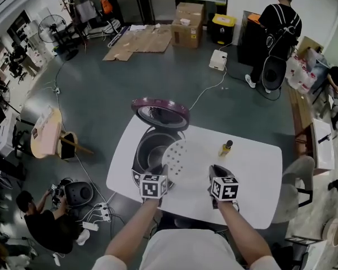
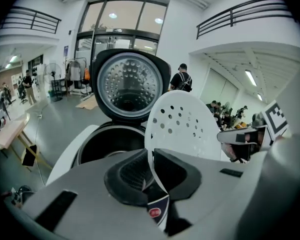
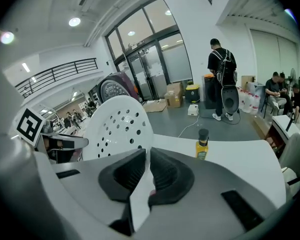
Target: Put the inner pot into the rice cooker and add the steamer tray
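The white perforated steamer tray [image 1: 186, 157] hangs tilted above the table, right beside the open rice cooker [image 1: 142, 163]. My left gripper [image 1: 164, 169] is shut on the tray's left rim and my right gripper [image 1: 214, 171] on its right rim. In the left gripper view the tray [image 2: 182, 121] rises out of the shut jaws of my left gripper [image 2: 151, 156], with the dark inner pot [image 2: 107, 145] seated in the cooker behind it and the raised lid [image 2: 127, 84] above. In the right gripper view my right gripper [image 3: 147, 160] pinches the tray [image 3: 117, 126] edge.
A small yellow bottle [image 1: 225, 148] stands on the white table [image 1: 253, 179] right of the tray. The cooker's purple lid [image 1: 160, 112] stands up at the table's far edge. People and boxes are on the floor around, one person crouching at the lower left.
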The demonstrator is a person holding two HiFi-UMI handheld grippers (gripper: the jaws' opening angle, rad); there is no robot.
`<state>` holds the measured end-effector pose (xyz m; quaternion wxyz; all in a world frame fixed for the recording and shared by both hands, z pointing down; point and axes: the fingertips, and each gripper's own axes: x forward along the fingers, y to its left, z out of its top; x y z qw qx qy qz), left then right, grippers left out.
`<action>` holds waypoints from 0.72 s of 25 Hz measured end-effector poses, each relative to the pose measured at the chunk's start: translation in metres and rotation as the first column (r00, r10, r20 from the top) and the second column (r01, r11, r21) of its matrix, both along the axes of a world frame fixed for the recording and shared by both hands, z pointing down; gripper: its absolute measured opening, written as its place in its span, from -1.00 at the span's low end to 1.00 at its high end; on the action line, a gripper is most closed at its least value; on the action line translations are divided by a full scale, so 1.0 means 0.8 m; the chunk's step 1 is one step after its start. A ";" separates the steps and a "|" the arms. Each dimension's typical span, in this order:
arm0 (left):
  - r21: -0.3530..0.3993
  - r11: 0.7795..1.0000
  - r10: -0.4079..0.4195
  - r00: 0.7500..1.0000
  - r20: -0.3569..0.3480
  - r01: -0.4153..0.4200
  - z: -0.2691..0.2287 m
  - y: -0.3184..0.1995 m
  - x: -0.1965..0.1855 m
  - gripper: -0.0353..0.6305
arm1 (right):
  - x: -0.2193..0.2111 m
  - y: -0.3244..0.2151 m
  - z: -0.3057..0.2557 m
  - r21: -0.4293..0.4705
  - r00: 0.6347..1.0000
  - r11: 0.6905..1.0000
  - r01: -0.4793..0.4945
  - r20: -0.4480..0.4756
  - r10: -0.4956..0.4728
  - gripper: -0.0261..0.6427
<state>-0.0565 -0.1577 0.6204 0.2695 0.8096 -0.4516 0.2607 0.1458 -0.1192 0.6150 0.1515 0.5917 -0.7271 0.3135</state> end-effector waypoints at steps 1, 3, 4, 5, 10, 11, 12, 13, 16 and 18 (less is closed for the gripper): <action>-0.001 1.000 -0.004 1.000 0.000 0.004 0.000 -0.006 -0.011 -0.73 | -0.011 -0.007 -0.002 0.002 1.000 1.000 0.007 -0.001 -0.007 -0.80; -0.001 1.000 -0.010 1.000 -0.002 0.010 -0.001 -0.018 -0.033 -0.73 | -0.033 -0.021 -0.005 0.006 1.000 1.000 0.019 -0.005 -0.019 -0.80; 0.001 1.000 -0.011 1.000 -0.002 0.011 -0.002 -0.024 -0.043 -0.73 | -0.043 -0.028 -0.006 0.007 1.000 1.000 0.024 -0.007 -0.024 -0.80; 0.002 1.000 -0.012 1.000 -0.002 0.012 -0.003 -0.030 -0.053 -0.73 | -0.054 -0.034 -0.006 0.006 1.000 1.000 0.030 -0.009 -0.030 -0.80; -0.004 1.000 -0.027 1.000 0.004 0.027 -0.003 -0.052 -0.101 -0.73 | -0.101 -0.058 -0.004 -0.004 0.998 0.998 0.056 -0.016 -0.056 -0.79; -0.006 1.000 -0.030 1.000 0.002 0.030 -0.002 -0.054 -0.110 -0.73 | -0.110 -0.062 -0.003 -0.007 0.998 0.998 0.060 -0.016 -0.060 -0.79; -0.009 0.999 -0.033 0.999 0.001 0.033 0.000 -0.056 -0.119 -0.73 | -0.119 -0.065 -0.002 -0.010 0.998 0.998 0.063 -0.016 -0.063 -0.79; -0.013 0.999 -0.036 0.999 0.000 0.036 0.003 -0.059 -0.127 -0.73 | -0.127 -0.069 0.000 -0.014 0.998 0.998 0.066 -0.016 -0.066 -0.79; -0.039 0.999 -0.036 0.999 0.005 0.036 0.019 -0.070 -0.147 -0.73 | -0.146 -0.079 0.013 -0.034 0.997 0.997 0.073 -0.021 -0.074 -0.79; -0.055 0.998 -0.023 1.000 0.020 0.024 0.034 -0.077 -0.156 -0.72 | -0.156 -0.087 0.025 -0.048 0.996 0.996 0.078 -0.030 -0.079 -0.79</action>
